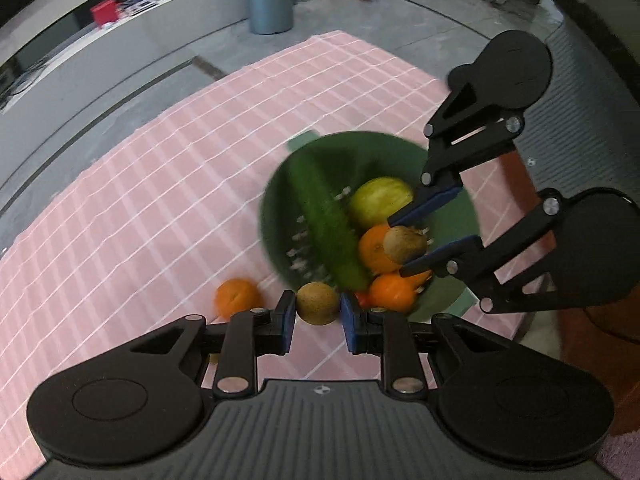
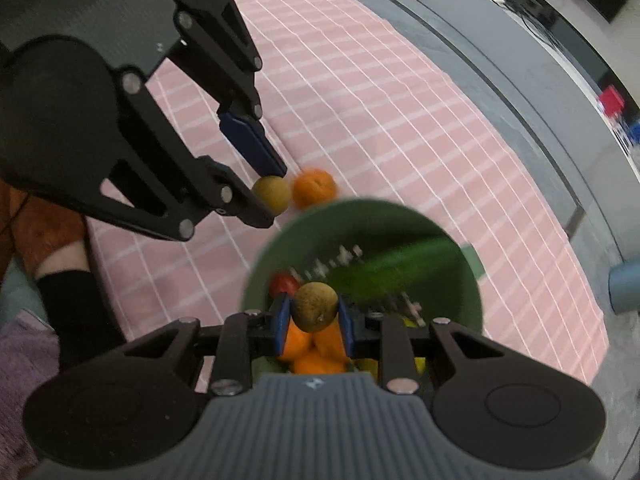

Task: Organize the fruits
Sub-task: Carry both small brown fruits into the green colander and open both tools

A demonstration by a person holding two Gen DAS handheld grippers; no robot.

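Pinching round fuzzy kiwis, both grippers above slotted bowl.

The black left gripper with blue pads and the same black right gripper both pointed steeply down, each clamped on a small brown kiwi.

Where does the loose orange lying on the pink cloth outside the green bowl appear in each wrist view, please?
Left wrist view: the loose orange lies lower centre-left, left of the left gripper and its brown fruit.
Right wrist view: it sits centre, just above the green bowl rim.
Shared landmark: the green bowl.
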